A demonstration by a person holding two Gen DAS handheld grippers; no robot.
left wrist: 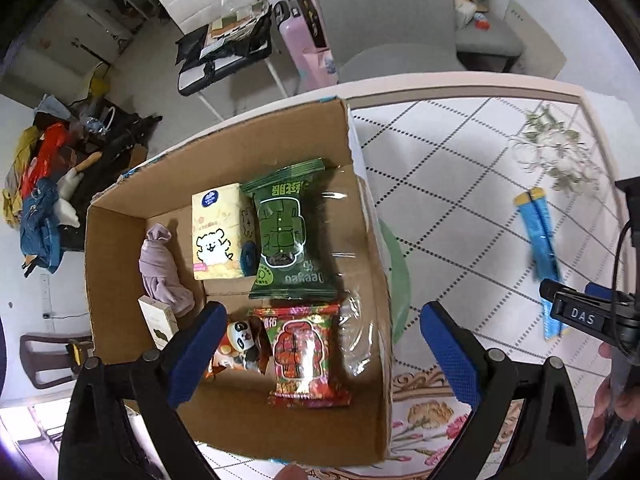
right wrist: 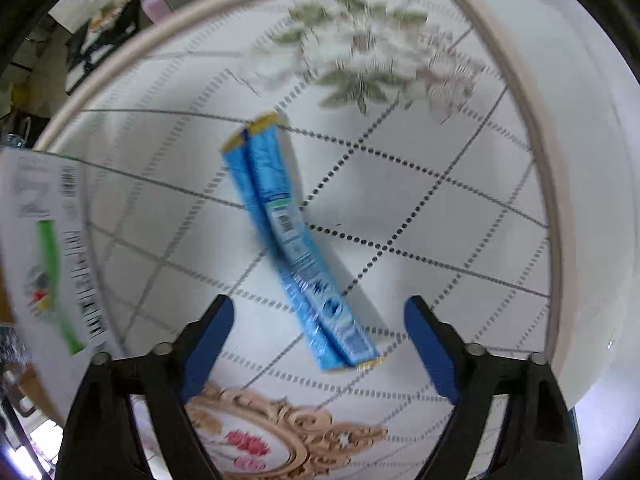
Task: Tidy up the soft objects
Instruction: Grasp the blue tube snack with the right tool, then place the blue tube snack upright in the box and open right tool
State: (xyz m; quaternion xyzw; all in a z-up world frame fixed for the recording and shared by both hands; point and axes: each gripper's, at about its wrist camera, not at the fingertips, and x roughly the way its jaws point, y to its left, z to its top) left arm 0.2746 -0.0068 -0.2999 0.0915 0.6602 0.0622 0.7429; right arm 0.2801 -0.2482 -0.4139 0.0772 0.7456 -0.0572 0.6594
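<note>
A cardboard box (left wrist: 372,392) stands on the table. It holds a green snack pack (left wrist: 286,232), a red snack pack (left wrist: 306,354), a yellow tissue pack (left wrist: 218,236), a lilac sock (left wrist: 160,268), a panda toy (left wrist: 240,346) and a small white carton (left wrist: 158,320). My left gripper (left wrist: 320,344) is open and empty above the box. A long blue packet (right wrist: 288,236) lies on the tablecloth right of the box; it also shows in the left wrist view (left wrist: 542,252). My right gripper (right wrist: 318,340) is open, its fingers either side of the packet's near end, above it.
The box's printed side (right wrist: 44,256) is at the left of the right wrist view. The table's raised rim (right wrist: 560,200) curves around the far and right sides. A grey chair (left wrist: 384,20) and a pink suitcase (left wrist: 308,40) stand beyond the table. A green plate edge (left wrist: 398,280) peeks out beside the box.
</note>
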